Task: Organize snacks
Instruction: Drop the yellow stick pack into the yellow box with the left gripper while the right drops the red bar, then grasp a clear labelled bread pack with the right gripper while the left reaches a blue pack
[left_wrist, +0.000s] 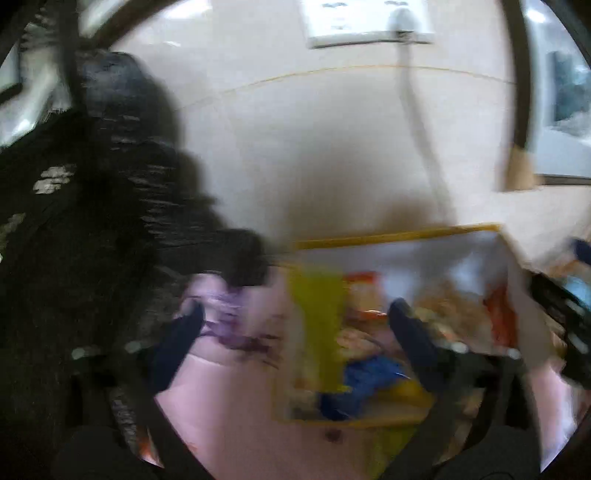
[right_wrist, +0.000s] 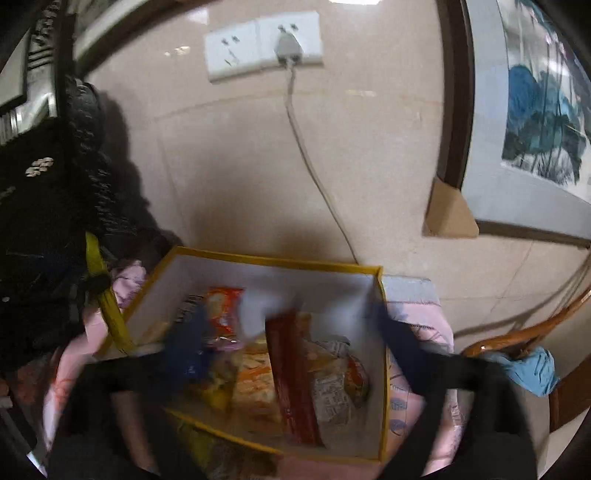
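Through my left wrist view, blurred, my left gripper (left_wrist: 295, 339) stands spread and empty above the yellow-trimmed bag (left_wrist: 399, 232) of snack packets (left_wrist: 439, 306) on pink bedding (left_wrist: 225, 398). Through my right wrist view, my right gripper (right_wrist: 291, 332) is likewise spread, holding nothing, over the same bag (right_wrist: 266, 260). Its crinkly packets (right_wrist: 332, 384) look light, soft and crushable, so I'd pinch a sealed edge; behind are a tiled wall (right_wrist: 229, 155), a socket (right_wrist: 262, 44) and a framed picture (right_wrist: 535, 110).

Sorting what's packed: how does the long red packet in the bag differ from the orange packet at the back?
The long red packet is dark red, narrow and lies lengthwise on top of the pile; the orange packet is brighter, shorter and stands against the bag's back wall, partly hidden. Both sit inside the yellow-trimmed bag.
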